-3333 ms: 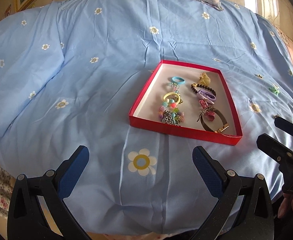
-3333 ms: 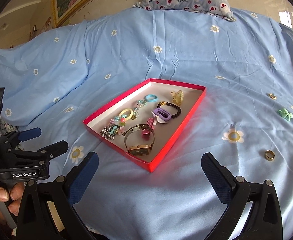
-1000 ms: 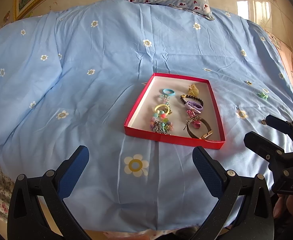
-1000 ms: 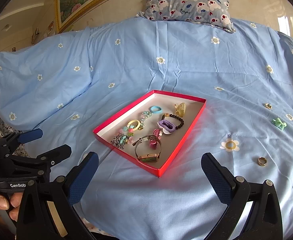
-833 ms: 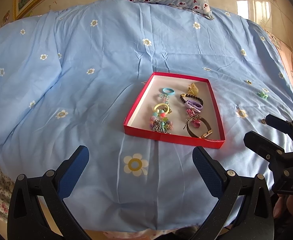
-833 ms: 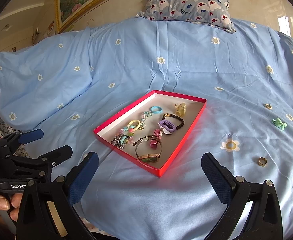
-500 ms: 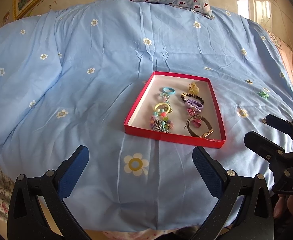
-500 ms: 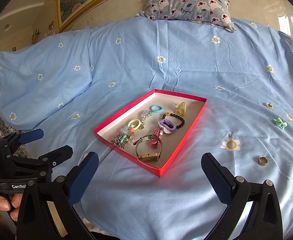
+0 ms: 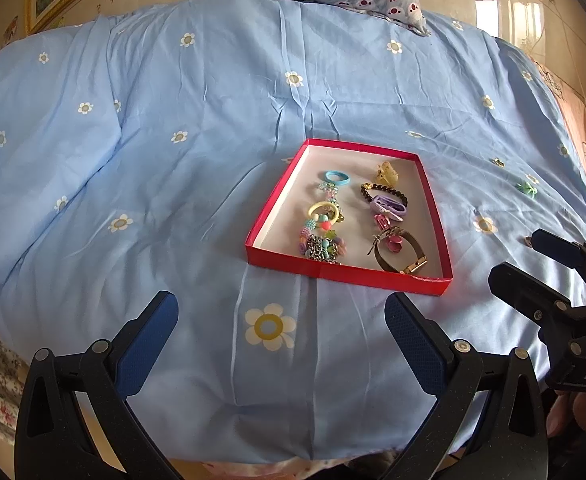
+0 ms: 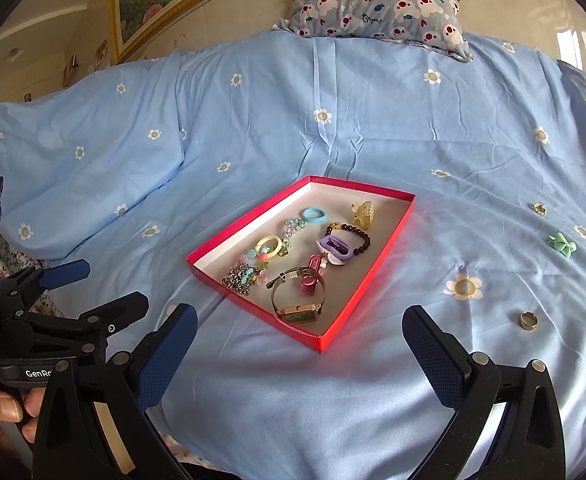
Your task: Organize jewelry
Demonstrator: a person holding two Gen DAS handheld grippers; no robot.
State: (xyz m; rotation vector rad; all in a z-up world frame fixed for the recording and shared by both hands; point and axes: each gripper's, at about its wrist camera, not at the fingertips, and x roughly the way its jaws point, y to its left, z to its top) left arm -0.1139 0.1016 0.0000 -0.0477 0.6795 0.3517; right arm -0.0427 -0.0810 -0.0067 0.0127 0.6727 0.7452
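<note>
Both tongs, left (image 9: pixel 281 312) and right (image 10: pixel 299 322), spread and empty. Gold ring (image 10: pixel 528 320) on bed (image 10: pixel 373 128): small, hard, slippery; likely pinch across band, into tray (image 10: pixel 367 280).

Ahead of the right tool (image 10: pixel 299 346) bare bedspread (image 10: pixel 293 392) runs to the red tray's (image 10: pixel 389 248) low wall, with a gold ring (image 10: pixel 528 320) loose to its right.

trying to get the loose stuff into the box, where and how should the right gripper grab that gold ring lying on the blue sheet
The small gold metal ring lies on the blue flowered bedsheet, right of the red cardboard box. Come straight down with the open right gripper, one finger either side of the band's outer wall. Probably press slightly into the soft sheet, since the band sits low.
</note>
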